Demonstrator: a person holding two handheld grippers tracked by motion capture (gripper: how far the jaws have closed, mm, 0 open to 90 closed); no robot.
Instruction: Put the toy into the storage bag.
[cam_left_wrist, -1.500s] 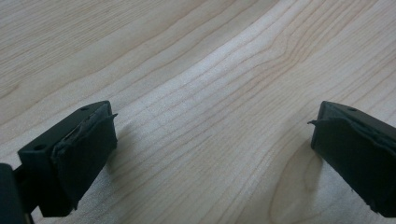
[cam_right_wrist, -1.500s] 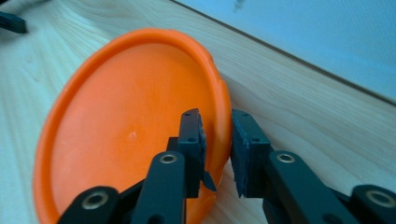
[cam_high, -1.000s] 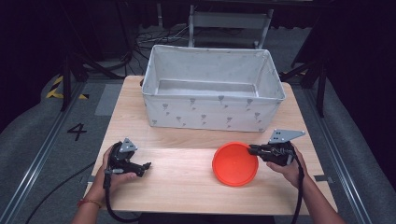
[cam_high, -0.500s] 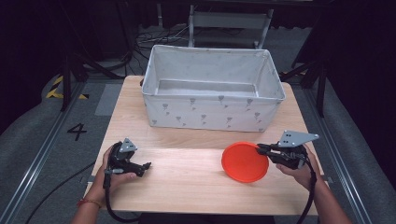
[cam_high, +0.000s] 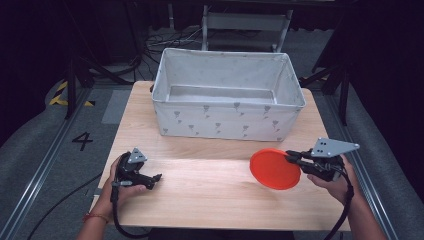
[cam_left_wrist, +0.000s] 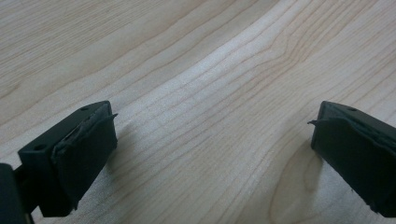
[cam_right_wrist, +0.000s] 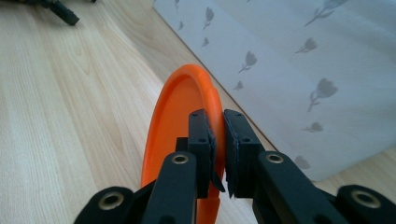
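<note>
An orange plate hangs above the right side of the wooden table, held by its right rim in my right gripper. In the right gripper view the plate stands on edge between the two black jaws, with my right gripper shut on its rim. My left gripper rests low at the table's front left in a hand, pointing right. In the left gripper view its jaws stand wide apart over bare wood, so my left gripper is open and holds nothing.
A large white fabric bin with a small flower print stands open at the back middle of the table; its wall is close behind the plate. Dark floor, rails and cables surround the table.
My right gripper has lifted the orange plate off the table and carried it to the right, tilting it up. The left gripper has stayed where it was.
</note>
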